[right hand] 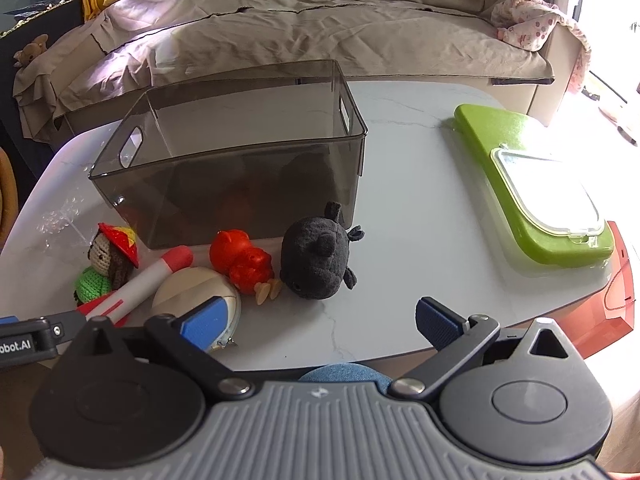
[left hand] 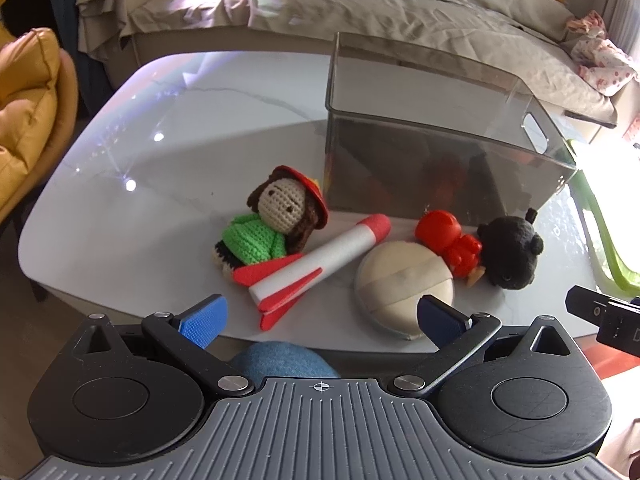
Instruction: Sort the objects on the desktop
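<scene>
My white marbled surface has rounded corners; its near edge runs just ahead of both of my hand-held grippers, and beyond its far edge stands a bed under a rumpled beige cover. The smoky clear bin sits mid-surface, open at the top, with a cut-out handle in each end wall. To its right, a bare strip of surface separates it from the green lidded box, which lies close to the right edge. To the left of the bin, the left wrist view shows a wide bare area reaching to the left edge. The five toys lie in a row along the bin's near wall: crocheted doll, foam rocket lying across the doll's lower body, round beige cushion, red plastic figure, and black plush, the last two touching. My left hand-held gripper is spread wide and holds nothing, facing the rocket and cushion. My right hand-held gripper is likewise spread wide and empty, with the black plush ahead.
</scene>
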{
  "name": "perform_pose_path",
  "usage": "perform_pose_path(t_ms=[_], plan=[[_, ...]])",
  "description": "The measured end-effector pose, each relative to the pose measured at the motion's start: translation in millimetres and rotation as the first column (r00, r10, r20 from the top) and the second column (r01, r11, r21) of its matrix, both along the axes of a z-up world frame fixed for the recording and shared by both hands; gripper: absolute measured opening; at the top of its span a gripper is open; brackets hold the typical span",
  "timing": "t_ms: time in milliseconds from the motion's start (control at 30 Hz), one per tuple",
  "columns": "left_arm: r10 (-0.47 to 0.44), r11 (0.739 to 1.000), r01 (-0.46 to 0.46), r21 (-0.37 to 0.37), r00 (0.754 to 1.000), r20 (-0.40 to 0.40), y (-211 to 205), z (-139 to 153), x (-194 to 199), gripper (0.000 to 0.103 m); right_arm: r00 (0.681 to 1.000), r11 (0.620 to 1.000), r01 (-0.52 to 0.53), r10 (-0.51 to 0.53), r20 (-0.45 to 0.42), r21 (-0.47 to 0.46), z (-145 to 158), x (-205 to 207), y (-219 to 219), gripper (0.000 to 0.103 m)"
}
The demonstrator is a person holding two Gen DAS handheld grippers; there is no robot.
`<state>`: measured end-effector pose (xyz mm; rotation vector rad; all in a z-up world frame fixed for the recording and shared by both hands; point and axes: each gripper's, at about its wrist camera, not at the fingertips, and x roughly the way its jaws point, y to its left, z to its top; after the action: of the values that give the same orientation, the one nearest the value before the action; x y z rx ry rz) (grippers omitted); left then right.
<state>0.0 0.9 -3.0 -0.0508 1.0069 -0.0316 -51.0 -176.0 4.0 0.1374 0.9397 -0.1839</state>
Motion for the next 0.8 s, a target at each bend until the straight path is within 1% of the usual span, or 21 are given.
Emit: perform_pose_path(t_ms=[67, 200, 267, 300, 333, 433, 500, 600, 800], plan=[[-0.004, 1.0, 0.004, -0.003, 1.0, 0.0, 0, 0, 0, 0.103, 1.0, 1.0, -0.008, 0.008, 0.004, -0.004, 0, -1, 3, 0.1], [0.015, 1.0, -0.015, -0.013, 1.0, -0.026, 0, -5, 4, 0.103, 1.0, 1.0, -0.022, 0.023, 0.012, -0.011, 0, -4, 8, 0.099], [0.024, 0.999, -0.025, -0.027, 0.999, -0.036, 1, -7, 6, 0.103, 1.0, 1.0, -0.022, 0.022, 0.006, -0.011, -2, -4, 8, 0.1], [0.03, 0.999, -0.031, -0.03, 0.999, -0.038, 2, -8, 6, 0.103, 1.0, 1.0, -0.015, 0.015, -0.015, -0.016, -1, 4, 9, 0.1], [0.036, 0.999, -0.037, -0.032, 0.999, -0.04, 2, -8, 7, 0.103, 1.0, 1.0, -0.014, 0.014, -0.002, -0.018, -1, 3, 10, 0.1], [0.037, 0.999, -0.038, -0.027, 0.999, -0.037, 2, -8, 6, 0.103, 1.0, 1.0, -0.023, 0.023, 0.012, 0.004, -2, 1, 9, 0.1], [0.031, 0.999, -0.032, -0.025, 0.999, -0.033, 8, -5, 6, 0.103, 1.0, 1.0, -0.024, 0.024, 0.009, 0.014, -3, 2, 7, 0.1], [0.03, 0.999, -0.03, -0.018, 0.999, -0.035, 7, -6, 6, 0.103, 1.0, 1.0, -0.019, 0.019, 0.0, 0.024, -5, 3, 5, 0.1], [0.011, 1.0, -0.013, -0.019, 0.997, -0.071, 6, -14, 7, 0.103, 1.0, 0.999, -0.018, 0.019, -0.017, 0.026, -9, 2, 5, 0.1]])
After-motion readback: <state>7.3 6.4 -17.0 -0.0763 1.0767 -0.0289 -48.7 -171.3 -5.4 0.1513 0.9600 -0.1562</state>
